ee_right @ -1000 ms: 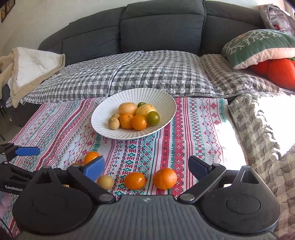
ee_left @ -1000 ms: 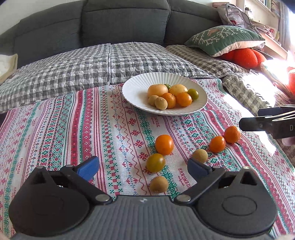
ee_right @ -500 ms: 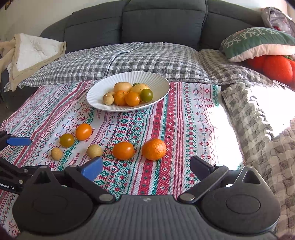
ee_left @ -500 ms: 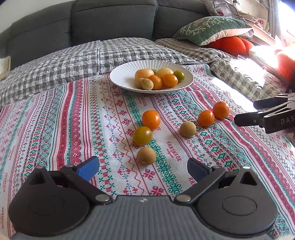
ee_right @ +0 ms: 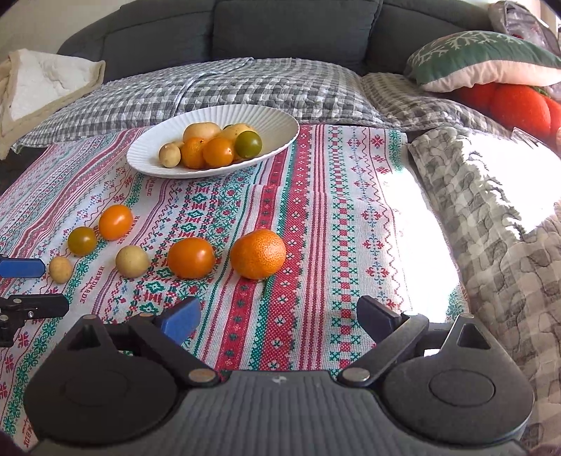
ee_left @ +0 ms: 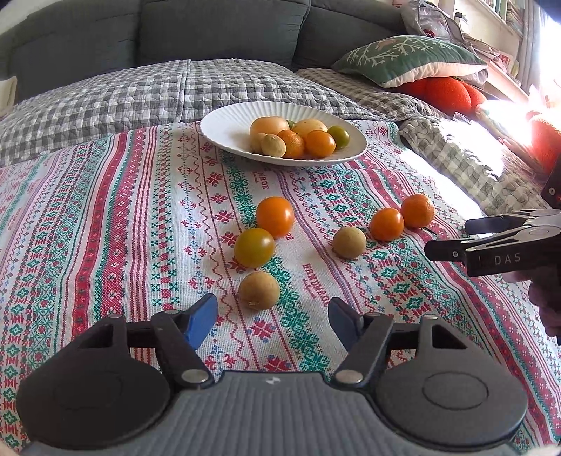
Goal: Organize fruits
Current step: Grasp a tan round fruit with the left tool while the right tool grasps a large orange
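Home living room: grey sofa (ee_right: 280, 31), throw pillow (ee_right: 484, 59), checked quilt (ee_right: 210, 91).

Strong daylight enters from the right of the jaws in both views. It burns out a patch of the patterned cloth (ee_right: 403, 224) and the checked blanket (ee_right: 491, 196) to pure white glare. Fruit ahead of the jaws casts soft, short shadows leftward. Focus is sharp at centre; the fisheye bends the sofa (ee_left: 217, 31) and darkens the corners.
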Demonstrator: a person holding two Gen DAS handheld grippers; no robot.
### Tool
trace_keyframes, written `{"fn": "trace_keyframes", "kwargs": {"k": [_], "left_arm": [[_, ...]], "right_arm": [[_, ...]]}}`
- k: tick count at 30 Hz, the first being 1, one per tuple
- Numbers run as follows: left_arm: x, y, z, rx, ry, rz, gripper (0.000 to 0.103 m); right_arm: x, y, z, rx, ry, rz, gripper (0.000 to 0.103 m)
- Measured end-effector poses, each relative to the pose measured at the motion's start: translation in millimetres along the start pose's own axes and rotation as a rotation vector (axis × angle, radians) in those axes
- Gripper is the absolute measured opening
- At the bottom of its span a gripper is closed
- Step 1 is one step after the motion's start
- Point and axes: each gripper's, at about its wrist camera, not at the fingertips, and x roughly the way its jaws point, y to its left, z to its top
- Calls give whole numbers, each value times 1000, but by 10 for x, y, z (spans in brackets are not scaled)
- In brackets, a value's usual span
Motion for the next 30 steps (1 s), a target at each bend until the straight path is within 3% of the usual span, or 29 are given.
{"fn": "trace_keyframes", "kwargs": {"k": [11, 21, 30], "left_arm": [[50, 31, 29, -23, 7, 6, 42], [73, 50, 47, -27, 12, 28, 22], [74, 32, 64, -29, 30, 9, 21]], "right_arm": [[86, -13, 28, -12, -27, 7, 85], [129, -2, 115, 3, -44, 15, 63], [145, 33, 174, -6, -50, 57, 41]]}}
